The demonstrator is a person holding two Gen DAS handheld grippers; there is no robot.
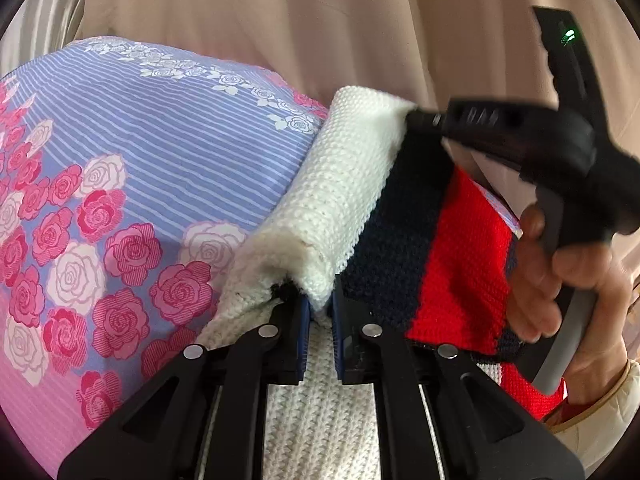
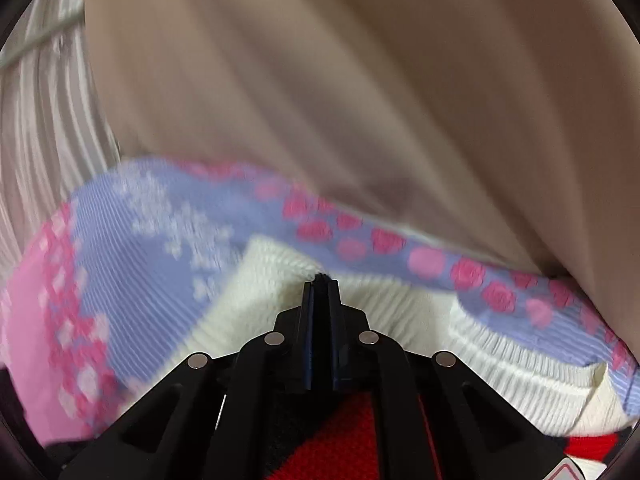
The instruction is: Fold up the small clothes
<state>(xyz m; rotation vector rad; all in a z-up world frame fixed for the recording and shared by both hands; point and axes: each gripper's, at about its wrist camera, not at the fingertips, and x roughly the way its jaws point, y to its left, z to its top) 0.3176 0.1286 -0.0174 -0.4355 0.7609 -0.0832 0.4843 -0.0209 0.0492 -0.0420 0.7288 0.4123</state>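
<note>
A knitted sweater (image 1: pixel 340 200) with white, navy (image 1: pixel 400 220) and red (image 1: pixel 460 260) bands lies on a flowered bedsheet (image 1: pixel 160 160). Its white part is rolled over into a raised fold. My left gripper (image 1: pixel 318 304) is shut on the near end of that fold, with white knit pinched between the blue pads. My right gripper (image 1: pixel 416 120) meets the fold's far corner, held by a person's hand (image 1: pixel 580 280). In the right wrist view the right gripper (image 2: pixel 320 280) has its jaws together, with a dark tuft of knit at the tips and the white sweater (image 2: pixel 272 276) all around them.
The lilac and pink rose-printed bedsheet (image 2: pixel 140 260) spreads out to the left of the sweater. A beige curtain (image 1: pixel 320 20) hangs close behind the bed's far edge, with pale pleated fabric (image 2: pixel 48 140) at the far left. The right wrist view is blurred.
</note>
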